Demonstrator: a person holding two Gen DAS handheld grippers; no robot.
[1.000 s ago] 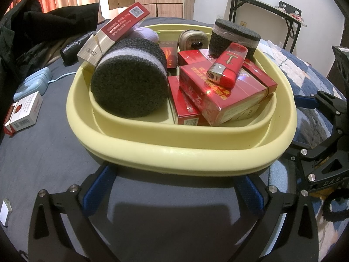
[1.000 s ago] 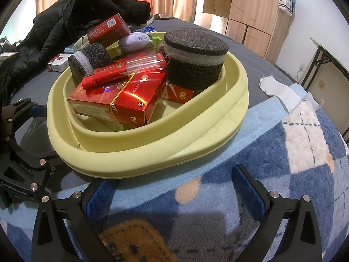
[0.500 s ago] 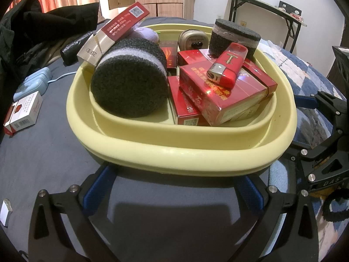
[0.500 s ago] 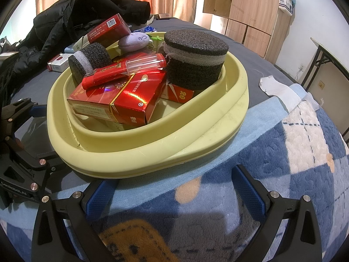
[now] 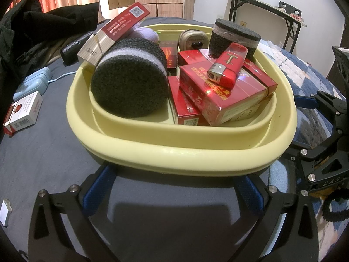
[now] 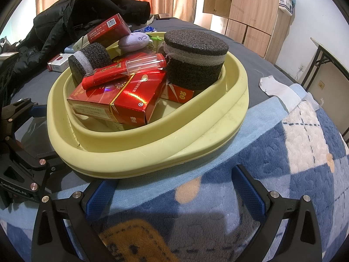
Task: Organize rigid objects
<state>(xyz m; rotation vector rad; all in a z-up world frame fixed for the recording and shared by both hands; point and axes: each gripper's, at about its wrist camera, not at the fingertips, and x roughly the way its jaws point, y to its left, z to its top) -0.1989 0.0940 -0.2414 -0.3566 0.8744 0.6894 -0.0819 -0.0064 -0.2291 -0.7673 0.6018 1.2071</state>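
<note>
A pale yellow basin (image 5: 183, 155) (image 6: 152, 150) rests on the bed, filled with red cigarette packs (image 5: 220, 93) (image 6: 130, 100), a red lighter (image 5: 226, 67) (image 6: 122, 69), two dark foam rolls (image 5: 128, 85) (image 6: 194, 61), a purple plush (image 6: 135, 40) and a small beige case (image 5: 193, 40). My left gripper (image 5: 174, 187) stands open just below the basin's near rim, nothing between its blue pads. My right gripper (image 6: 174, 185) is open too, at the rim on the blanket side. Each gripper shows at the edge of the other's view.
A white cigarette pack (image 5: 23, 113) and a light blue case (image 5: 32, 83) lie left of the basin on the grey sheet. Black jackets (image 6: 72, 21) are piled behind. A white sock (image 6: 277, 89) lies on the blue patterned blanket (image 6: 272, 174). A black table (image 5: 261, 6) stands by the wall.
</note>
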